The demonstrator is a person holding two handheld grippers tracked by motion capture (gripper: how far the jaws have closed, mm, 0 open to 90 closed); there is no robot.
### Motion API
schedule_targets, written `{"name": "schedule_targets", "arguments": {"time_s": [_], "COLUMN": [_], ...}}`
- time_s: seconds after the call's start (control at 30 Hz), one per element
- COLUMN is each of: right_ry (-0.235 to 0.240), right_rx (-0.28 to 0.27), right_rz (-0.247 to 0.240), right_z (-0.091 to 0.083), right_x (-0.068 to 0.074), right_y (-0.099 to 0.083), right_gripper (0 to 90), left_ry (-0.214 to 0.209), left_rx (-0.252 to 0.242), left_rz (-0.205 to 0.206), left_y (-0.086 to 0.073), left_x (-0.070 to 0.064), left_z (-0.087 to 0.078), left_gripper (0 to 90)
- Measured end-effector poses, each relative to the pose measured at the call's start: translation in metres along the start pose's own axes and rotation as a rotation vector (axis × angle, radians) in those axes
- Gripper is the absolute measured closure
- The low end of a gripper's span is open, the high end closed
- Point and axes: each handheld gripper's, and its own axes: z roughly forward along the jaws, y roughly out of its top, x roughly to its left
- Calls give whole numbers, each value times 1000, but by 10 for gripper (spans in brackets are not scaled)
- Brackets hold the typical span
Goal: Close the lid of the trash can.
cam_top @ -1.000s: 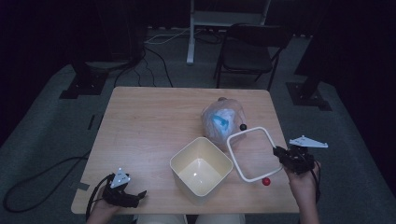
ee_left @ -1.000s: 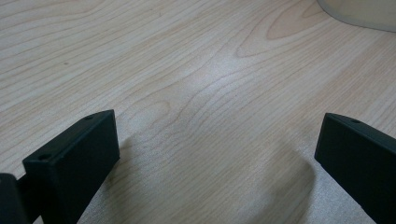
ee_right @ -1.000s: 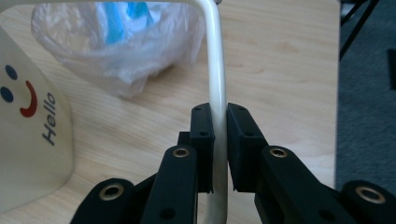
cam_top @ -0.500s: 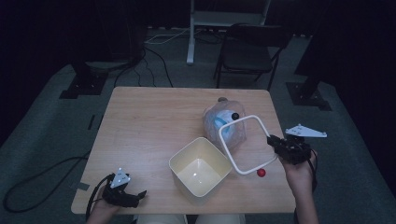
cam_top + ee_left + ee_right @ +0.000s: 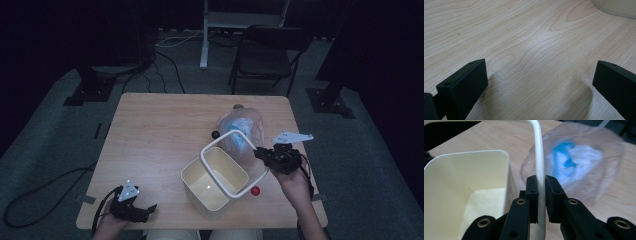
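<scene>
Over the cream bin (image 5: 215, 186), right gripper (image 5: 260, 152) clamps white frame (image 5: 223, 164); left gripper (image 5: 148, 207) gapes

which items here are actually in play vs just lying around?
In play:
- white frame, clamped in right gripper, tilted over the tub
- cream tub

Lying about:
- plastic bag
- red ball
- black ball
- left gripper, open, idle on the table

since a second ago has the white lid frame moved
Yes. The white lid frame, clamped in the right gripper, has lifted off the table and swung left; it now hangs tilted over the cream container.
</scene>
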Motion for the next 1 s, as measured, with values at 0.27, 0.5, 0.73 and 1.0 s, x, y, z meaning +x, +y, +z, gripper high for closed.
{"name": "schedule_targets", "arguments": {"time_s": [0.27,0.5,0.73,1.0], "right_ry": [85,92,98,92], "right_rx": [55,85,112,131], "right_rz": [-16,-38,-47,-50], "right_z": [26,36,42,48], "right_x": [18,24,29,30], "right_y": [-1,-1,-1,-1], "right_gripper": [816,816,816,814], "left_ry": [-2,-1,-4,-6], "left_rx": [1,0,1,0], "left_rz": [4,4,7,5], "left_y": [0,0,0,0], "left_x": [0,0,0,0], "left_z": [0,0,0,0], "left_gripper": [4,4,4,4]}}
